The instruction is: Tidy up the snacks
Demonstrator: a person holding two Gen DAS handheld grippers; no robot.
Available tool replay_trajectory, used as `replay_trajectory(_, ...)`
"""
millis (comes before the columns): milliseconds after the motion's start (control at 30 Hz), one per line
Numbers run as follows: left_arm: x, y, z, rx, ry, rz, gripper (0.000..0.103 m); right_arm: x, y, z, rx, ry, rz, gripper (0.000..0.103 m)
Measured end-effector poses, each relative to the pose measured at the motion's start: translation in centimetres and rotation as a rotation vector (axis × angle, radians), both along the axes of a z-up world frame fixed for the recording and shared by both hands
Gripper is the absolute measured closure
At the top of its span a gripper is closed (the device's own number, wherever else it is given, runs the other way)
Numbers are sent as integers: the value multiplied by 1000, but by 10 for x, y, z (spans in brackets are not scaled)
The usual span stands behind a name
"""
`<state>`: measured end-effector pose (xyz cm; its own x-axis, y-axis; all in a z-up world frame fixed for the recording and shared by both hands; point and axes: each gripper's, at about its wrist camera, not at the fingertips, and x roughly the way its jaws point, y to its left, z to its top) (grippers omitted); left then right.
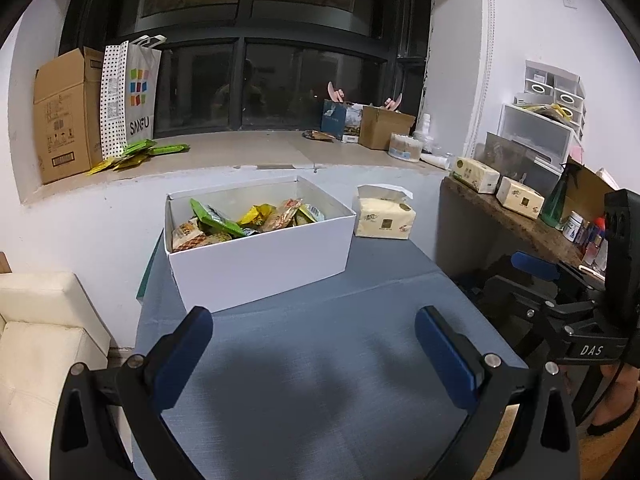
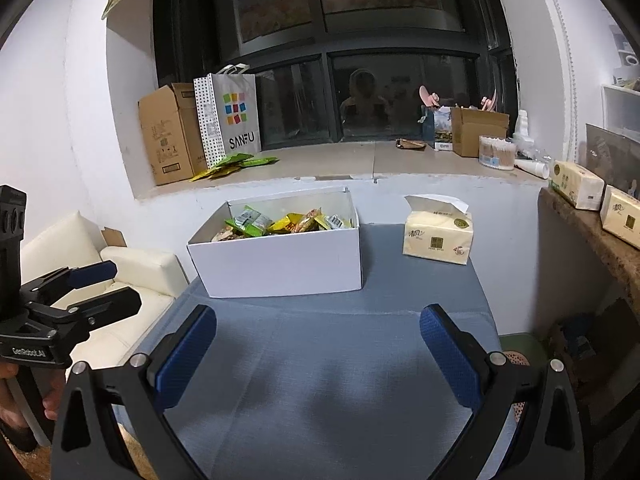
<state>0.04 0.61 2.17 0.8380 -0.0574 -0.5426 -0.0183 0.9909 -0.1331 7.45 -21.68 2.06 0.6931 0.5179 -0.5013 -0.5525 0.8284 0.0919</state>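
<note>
Both grippers spread wide, nothing between the fingers. Left gripper hovers over the grey tablecloth; right gripper does the same, over the same cloth.

White box sits ahead of the left gripper, slightly left of its centreline, open top. Snack packets are piled inside: green, yellow, orange wrappers, mixed and overlapping. From the right gripper, the box is straight ahead, a bit left, packets visible over the rim.

Tissue pack is ahead-right of the left gripper, just beside the box's right end, not touching as far as I can tell. In the right wrist view the pack is ahead-right, clear gap to the box.

More green and yellow packets lie loose on the windowsill, far ahead-left, beside a shopping bag and a cardboard box.

Each gripper shows at the edge of the other's view; cream sofa to the left of the table.
</note>
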Motion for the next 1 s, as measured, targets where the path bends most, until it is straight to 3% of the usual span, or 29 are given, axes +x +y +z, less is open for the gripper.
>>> replay_trajectory(333,2,-4,-2,5,8,-18,0,0,-2,1,-9,5,-9,0)
replay_trajectory(433,2,-6,-1,47,3,0,0,-1,-3,1,-12,2,-12,0)
replay_trajectory(1000,1,-6,-3,35,3,-13,0,-1,-3,0,-19,3,-10,0)
